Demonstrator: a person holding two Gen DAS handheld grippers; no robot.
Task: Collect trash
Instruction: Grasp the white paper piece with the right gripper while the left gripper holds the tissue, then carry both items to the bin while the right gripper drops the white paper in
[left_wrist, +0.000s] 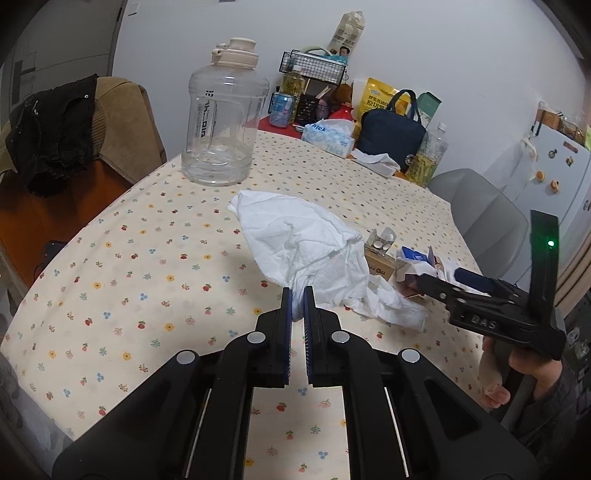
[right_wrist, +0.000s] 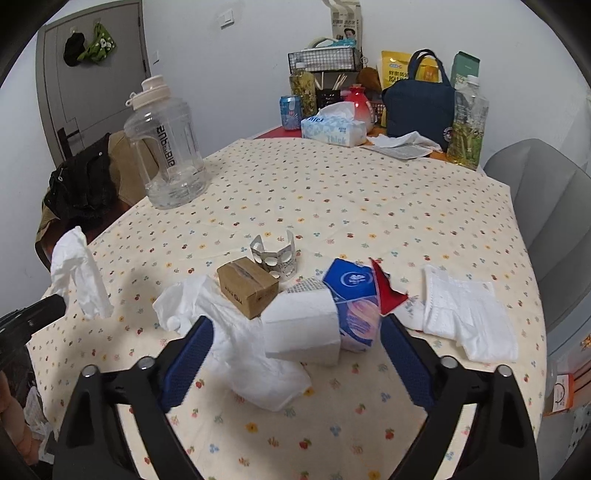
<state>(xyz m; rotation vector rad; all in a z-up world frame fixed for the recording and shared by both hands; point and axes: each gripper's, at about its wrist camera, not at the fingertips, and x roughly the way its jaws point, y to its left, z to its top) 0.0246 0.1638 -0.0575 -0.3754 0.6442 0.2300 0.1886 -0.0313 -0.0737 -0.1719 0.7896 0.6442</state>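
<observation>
Left gripper (left_wrist: 297, 295) was clamped on a crumpled white paper tissue (left_wrist: 295, 236), lifted off the flower-print tablecloth (left_wrist: 147, 266) at the near left. Right gripper (right_wrist: 295, 343) stood with its blue-padded fingers wide apart, straddling a torn blue-and-white tissue pack (right_wrist: 332, 310) that lay directly ahead between them, its long axis running left to right, so this hand was the nearer. Around it lay another crumpled white tissue (right_wrist: 243, 350), a small brown cardboard box (right_wrist: 246, 291), a bent silver blister strip (right_wrist: 275, 258) and a folded white mask (right_wrist: 465, 314); farther left stood a clear plastic jug (right_wrist: 166, 147).
</observation>
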